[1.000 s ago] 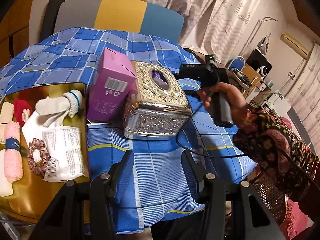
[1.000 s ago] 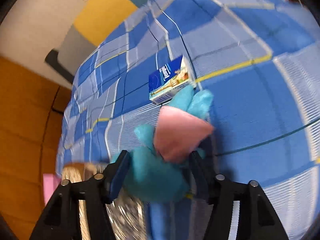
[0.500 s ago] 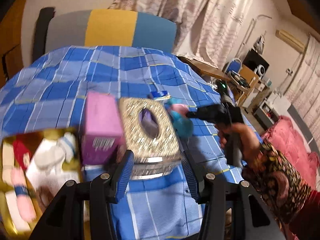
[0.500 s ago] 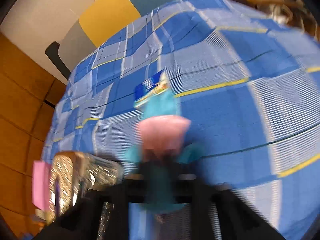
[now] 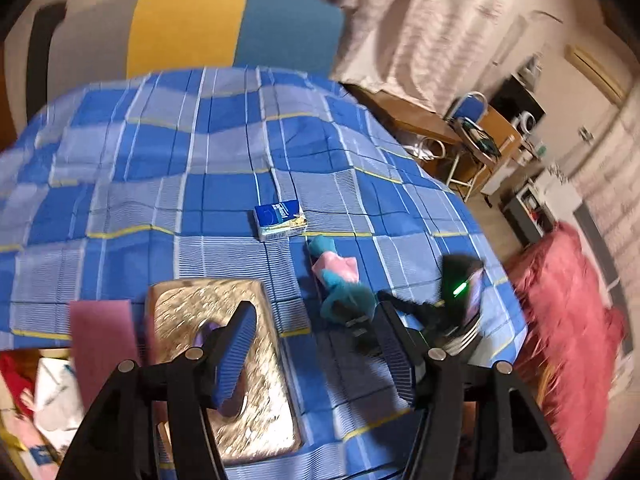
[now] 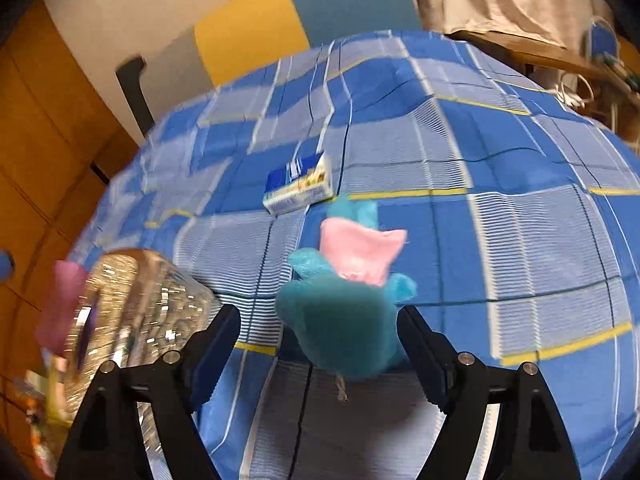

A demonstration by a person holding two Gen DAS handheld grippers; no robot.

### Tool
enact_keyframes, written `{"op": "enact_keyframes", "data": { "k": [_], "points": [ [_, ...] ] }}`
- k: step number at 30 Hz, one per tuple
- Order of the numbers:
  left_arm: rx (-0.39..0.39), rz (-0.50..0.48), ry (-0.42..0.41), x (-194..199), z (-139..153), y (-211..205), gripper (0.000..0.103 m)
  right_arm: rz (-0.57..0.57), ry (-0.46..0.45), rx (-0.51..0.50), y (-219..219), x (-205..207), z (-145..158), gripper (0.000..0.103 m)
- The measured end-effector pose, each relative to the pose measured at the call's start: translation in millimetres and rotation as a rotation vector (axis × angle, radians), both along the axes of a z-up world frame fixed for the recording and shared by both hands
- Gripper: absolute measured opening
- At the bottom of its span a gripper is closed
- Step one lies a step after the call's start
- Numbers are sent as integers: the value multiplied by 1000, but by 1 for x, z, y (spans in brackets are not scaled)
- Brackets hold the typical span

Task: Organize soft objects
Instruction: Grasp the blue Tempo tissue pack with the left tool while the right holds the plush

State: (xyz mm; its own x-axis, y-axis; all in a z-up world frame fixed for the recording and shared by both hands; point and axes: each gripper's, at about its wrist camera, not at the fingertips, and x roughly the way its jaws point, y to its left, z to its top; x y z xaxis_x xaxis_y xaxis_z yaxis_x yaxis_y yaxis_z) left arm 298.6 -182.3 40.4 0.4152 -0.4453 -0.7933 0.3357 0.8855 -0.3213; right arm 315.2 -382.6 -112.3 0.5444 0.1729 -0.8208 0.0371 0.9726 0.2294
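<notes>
A teal and pink soft toy (image 6: 344, 300) lies on the blue checked tablecloth (image 6: 520, 240), its teal end between the spread fingers of my right gripper (image 6: 320, 344), which is open around it. In the left wrist view the toy (image 5: 340, 280) lies right of the silver tissue box (image 5: 228, 368), with the right gripper (image 5: 400, 320) at its near end. My left gripper (image 5: 316, 356) is open and empty above the table, over the tissue box. Soft items in the gold tray (image 5: 24, 432) show at the lower left edge.
A small blue tissue pack (image 5: 280, 220) lies just beyond the toy, also in the right wrist view (image 6: 300, 188). A pink box (image 5: 104, 344) stands left of the tissue box. A chair (image 5: 224, 28) is behind the table. A pink cushion (image 5: 560, 320) lies off the right edge.
The right gripper has opened; the toy it held now rests on the cloth between its fingers. The left gripper has risen and swung right, so the tray has slid almost out of view.
</notes>
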Motion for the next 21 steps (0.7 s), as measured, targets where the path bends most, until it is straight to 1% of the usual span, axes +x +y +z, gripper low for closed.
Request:
{"op": "enact_keyframes", "data": {
  "k": [2, 4, 6, 8, 11, 14, 15, 16, 18, 21],
  "points": [
    [28, 19, 12, 16, -4, -6, 62, -30, 55, -76, 5, 11, -13, 81],
    [59, 31, 16, 29, -7, -13, 62, -37, 91, -39, 0, 16, -25, 61],
    [81, 25, 37, 42, -13, -21, 62, -53, 86, 32, -12, 14, -26, 54],
    [101, 15, 46, 54, -19, -31, 63, -66, 90, 84, -27, 6, -21, 52],
    [109, 10, 84, 73, -34, -43, 63, -85, 105, 120, -47, -14, -14, 52],
    [103, 24, 145, 95, -54, -55, 64, -77, 90, 73, -59, -43, -6, 52],
    [117, 30, 147, 102, -60, -60, 68, -81, 87, 67, -61, -52, -4, 52],
    [147, 25, 144, 109, -66, -67, 72, -85, 87, 82, -66, -63, -4, 52],
    [202, 27, 138, 124, -76, -80, 72, -90, 93, 112, -72, -72, -9, 52],
    [204, 60, 165, 144, -90, -86, 72, -94, 126, 165, -79, -76, -16, 52]
  ]
}}
